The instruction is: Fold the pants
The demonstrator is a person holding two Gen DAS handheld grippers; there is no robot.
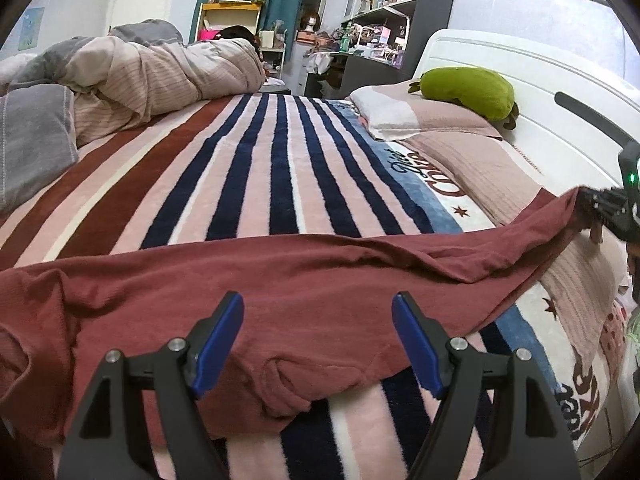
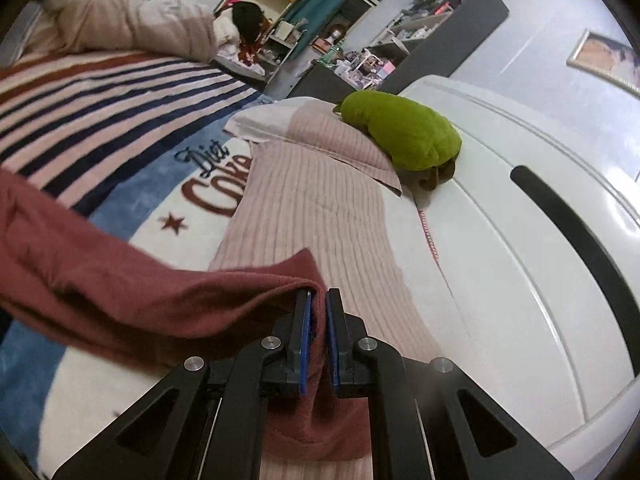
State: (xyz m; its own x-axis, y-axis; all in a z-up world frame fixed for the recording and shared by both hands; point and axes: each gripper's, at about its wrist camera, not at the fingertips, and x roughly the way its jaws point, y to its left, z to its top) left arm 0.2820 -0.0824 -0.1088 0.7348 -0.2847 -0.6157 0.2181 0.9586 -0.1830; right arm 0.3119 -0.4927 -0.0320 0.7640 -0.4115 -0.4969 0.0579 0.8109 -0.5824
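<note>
The dark red pants (image 1: 280, 280) lie spread across the striped blanket (image 1: 248, 168) on the bed, stretching from the left edge to the right. My left gripper (image 1: 318, 320) is open and hovers just above the middle of the pants, holding nothing. My right gripper (image 2: 318, 304) is shut on one end of the pants (image 2: 132, 296) and holds it lifted above a ribbed pink pillow (image 2: 320, 208). In the left wrist view the right gripper (image 1: 600, 204) shows at the far right, with the cloth rising to it.
A green plush toy (image 1: 468, 88) lies on the pillows next to the white headboard (image 2: 520, 240). A heaped pink and grey duvet (image 1: 140, 76) fills the far left of the bed. Cluttered shelves (image 1: 384, 4) stand beyond the bed.
</note>
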